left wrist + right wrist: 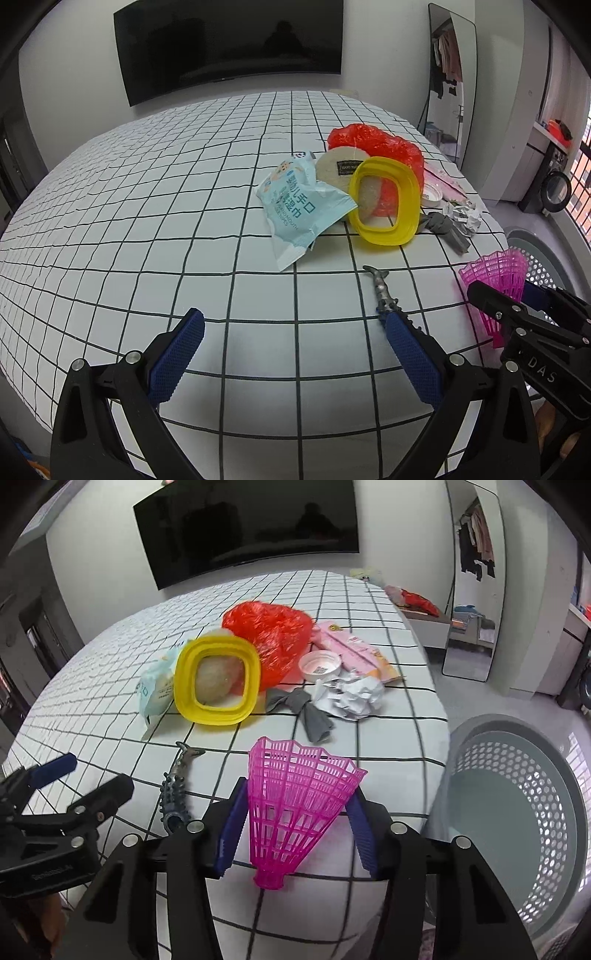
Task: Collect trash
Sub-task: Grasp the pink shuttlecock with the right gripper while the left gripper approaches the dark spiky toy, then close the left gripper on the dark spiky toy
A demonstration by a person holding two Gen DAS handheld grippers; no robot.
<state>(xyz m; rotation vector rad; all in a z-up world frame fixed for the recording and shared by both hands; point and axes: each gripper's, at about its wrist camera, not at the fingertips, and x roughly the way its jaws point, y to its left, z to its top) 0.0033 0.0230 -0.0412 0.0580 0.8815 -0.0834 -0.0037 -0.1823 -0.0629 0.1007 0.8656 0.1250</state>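
A pink plastic shuttlecock [295, 805] stands cone-up near the bed's right edge, and my right gripper [299, 788] is shut on it, a blue pad against each side of its mesh skirt. My left gripper [293, 317] hovers open over the checked sheet with nothing between its fingers. A grey spiked toy [382, 291] lies just beyond its right fingertip. Further back is the trash pile: a blue wipes pack [299, 210], a yellow ring lid [386, 201], a red plastic bag [373, 140], crumpled paper [351, 694] and a grey cloth [314, 716].
A grey perforated basket [554, 775] stands on the floor right of the bed. A white cap [319, 666] and a pink packet [354, 646] lie behind the paper. A dark screen hangs on the far wall, and a mirror leans at the right.
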